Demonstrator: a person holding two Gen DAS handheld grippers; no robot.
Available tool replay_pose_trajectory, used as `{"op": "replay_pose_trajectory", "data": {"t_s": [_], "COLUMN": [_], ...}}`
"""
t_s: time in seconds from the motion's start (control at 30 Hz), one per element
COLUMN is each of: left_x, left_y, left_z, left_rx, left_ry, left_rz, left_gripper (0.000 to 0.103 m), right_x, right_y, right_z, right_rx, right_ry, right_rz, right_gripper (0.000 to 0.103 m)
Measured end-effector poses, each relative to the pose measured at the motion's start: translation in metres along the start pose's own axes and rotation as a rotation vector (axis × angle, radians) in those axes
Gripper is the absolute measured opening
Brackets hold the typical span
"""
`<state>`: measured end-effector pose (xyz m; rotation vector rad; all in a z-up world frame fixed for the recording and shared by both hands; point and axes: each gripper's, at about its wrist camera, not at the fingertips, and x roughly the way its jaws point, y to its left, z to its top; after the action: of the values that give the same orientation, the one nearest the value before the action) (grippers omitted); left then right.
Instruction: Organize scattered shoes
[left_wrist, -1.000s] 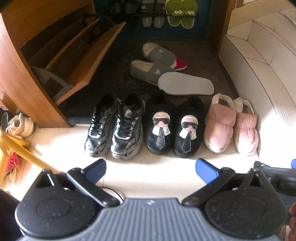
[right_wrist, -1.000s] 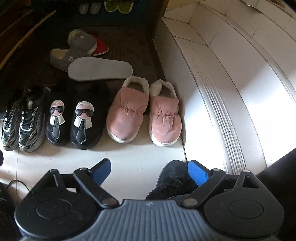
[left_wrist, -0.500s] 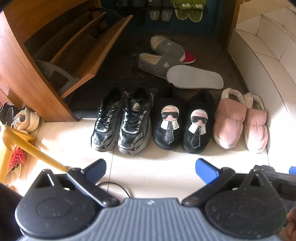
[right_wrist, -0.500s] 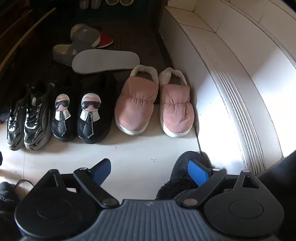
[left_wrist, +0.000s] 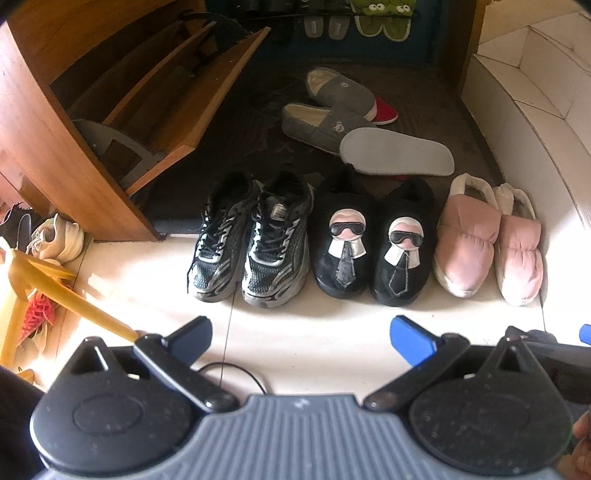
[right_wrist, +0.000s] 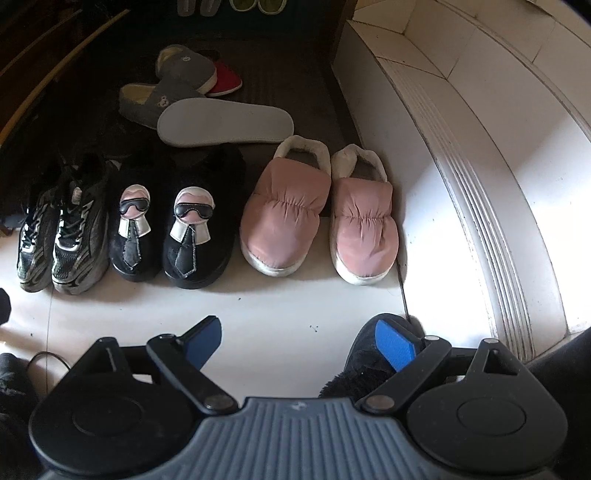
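Both grippers, left (left_wrist: 301, 334) and right (right_wrist: 299, 338), were wide open and empty; grey slippers (left_wrist: 325, 122) looked next: approach low, pinch the heel rim.

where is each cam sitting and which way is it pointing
Left wrist: on the left gripper, angled down at the shoe row and wooden shoe cabinet; its open blue fingers show.
Right wrist: on the right gripper, angled down at the row and white step; open fingers show.
Shared: sneakers, black slippers, pink slippers.
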<state>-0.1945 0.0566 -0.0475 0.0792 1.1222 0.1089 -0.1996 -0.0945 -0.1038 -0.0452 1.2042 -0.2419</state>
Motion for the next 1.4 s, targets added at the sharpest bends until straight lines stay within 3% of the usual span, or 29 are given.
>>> {"op": "replay_pose_trajectory", "data": {"t_s": [0.7, 0.93, 1.1, 1.4], "left_x": [0.002, 0.004, 0.005, 0.004], "left_y": [0.004, 0.004, 0.006, 0.006], "left_z": [0.0, 0.001, 0.002, 0.001], "left_rx": [-0.004, 0.007, 0.019, 0.015], "left_ry": [-0.002, 0.001, 0.003, 0.004], "left_rz": [0.003, 0.008, -0.006, -0.023], "left_gripper": [0.103, 0.103, 0.103, 0.103], "right_x": [-0.005, -0.003, -0.002, 0.0], "right_y": [0.005, -0.012, -0.013, -0.021], "right_z": [0.0, 0.006, 0.007, 0.006], "right_rx": [0.002, 0.151, 0.166, 0.216], "right_ry": [-0.02, -0.044, -0.049, -0.013], "right_rz": [0.064, 0.087, 0.079, 0.151], "right_gripper": [0.09, 0.09, 0.09, 0.089]}}
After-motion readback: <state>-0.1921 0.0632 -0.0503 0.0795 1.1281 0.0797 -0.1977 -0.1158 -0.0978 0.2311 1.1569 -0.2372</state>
